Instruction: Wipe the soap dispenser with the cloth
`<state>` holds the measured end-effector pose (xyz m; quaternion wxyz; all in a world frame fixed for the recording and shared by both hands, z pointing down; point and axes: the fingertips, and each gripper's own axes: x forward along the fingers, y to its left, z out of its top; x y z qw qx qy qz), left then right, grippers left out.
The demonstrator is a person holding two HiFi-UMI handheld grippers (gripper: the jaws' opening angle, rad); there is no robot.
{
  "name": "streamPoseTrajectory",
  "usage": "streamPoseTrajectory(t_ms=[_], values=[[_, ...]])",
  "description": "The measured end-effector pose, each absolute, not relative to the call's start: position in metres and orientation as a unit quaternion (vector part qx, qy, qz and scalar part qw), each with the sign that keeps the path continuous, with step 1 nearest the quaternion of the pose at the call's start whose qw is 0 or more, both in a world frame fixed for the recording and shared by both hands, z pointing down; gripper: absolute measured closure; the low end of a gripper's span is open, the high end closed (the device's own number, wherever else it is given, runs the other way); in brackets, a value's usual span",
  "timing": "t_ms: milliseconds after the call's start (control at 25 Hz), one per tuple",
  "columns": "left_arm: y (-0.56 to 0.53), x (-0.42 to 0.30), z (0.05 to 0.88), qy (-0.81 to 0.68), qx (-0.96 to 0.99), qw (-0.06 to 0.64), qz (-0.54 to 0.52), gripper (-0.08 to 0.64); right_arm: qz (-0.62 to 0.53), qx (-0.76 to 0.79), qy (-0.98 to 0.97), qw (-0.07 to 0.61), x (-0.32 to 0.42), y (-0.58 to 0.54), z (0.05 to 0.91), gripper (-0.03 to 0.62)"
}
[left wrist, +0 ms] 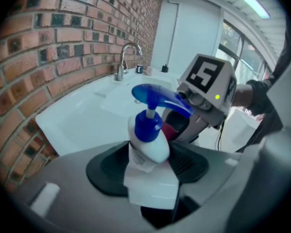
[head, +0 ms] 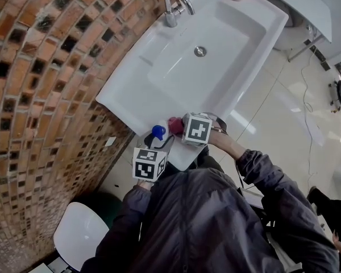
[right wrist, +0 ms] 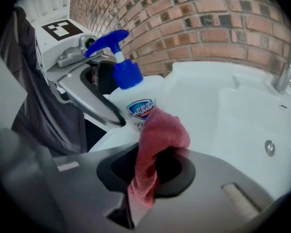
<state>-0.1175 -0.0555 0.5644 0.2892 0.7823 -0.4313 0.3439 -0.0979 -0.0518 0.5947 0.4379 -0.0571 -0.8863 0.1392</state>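
The soap dispenser (right wrist: pixel 136 106) is a squat white bottle with a bright blue collar and a long blue pump spout. A blue-and-red badge sits on its front label, and a white paper label runs down the side facing the left gripper view. It is upright at the near corner of the white sink (head: pixel 159 67), at the end farthest from the tap (head: pixel 173 10), close to the brick wall (head: pixel 45 67). From where I stand its base is covered, so I can't say whether it rests on the rim.

The left gripper (left wrist: pixel 148 166) has the bottle between its jaws, but they stand wide, with dark pad showing on either side of the white body, so they straddle it rather than squeeze it.

Right against the label is the cloth (right wrist: pixel 157 140), a pinkish-red rag of loose weave, bunched into a rounded lump at the top with a tail hanging down. The right gripper (right wrist: pixel 155 166) has its jaws closed on that rag and holds it up to the bottle's front, just below the collar.

Seen from above, the two grippers meet over that corner, their marker cubes (head: pixel 196 128) side by side, the blue pump and the red cloth between them. Beyond, the basin lies bare down to its drain (head: pixel 200 51).
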Motion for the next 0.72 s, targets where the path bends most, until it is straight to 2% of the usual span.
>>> streamPoseTrajectory(t_ms=[320,480,600,720], values=[[-0.058,-0.118,0.566,-0.363,0.829,0.22,0.364,0.327,0.176,-0.033,-0.897,0.405,-0.069,-0.063,0.565,0.523],[-0.058,-0.114,0.564,-0.305,0.855,0.181,0.378,0.337,0.196,-0.017,-0.913,0.357,-0.071,-0.086,0.542,0.523],[-0.058,-0.113,0.564,-0.284,0.862,0.172,0.383,0.337,0.157,-0.035,-0.931,0.326,-0.083,-0.097,0.517,0.523],[-0.06,-0.113,0.565,-0.281,0.866,0.166,0.378,0.339,0.076,-0.066,-0.926,0.364,-0.091,-0.103,0.519,0.523]])
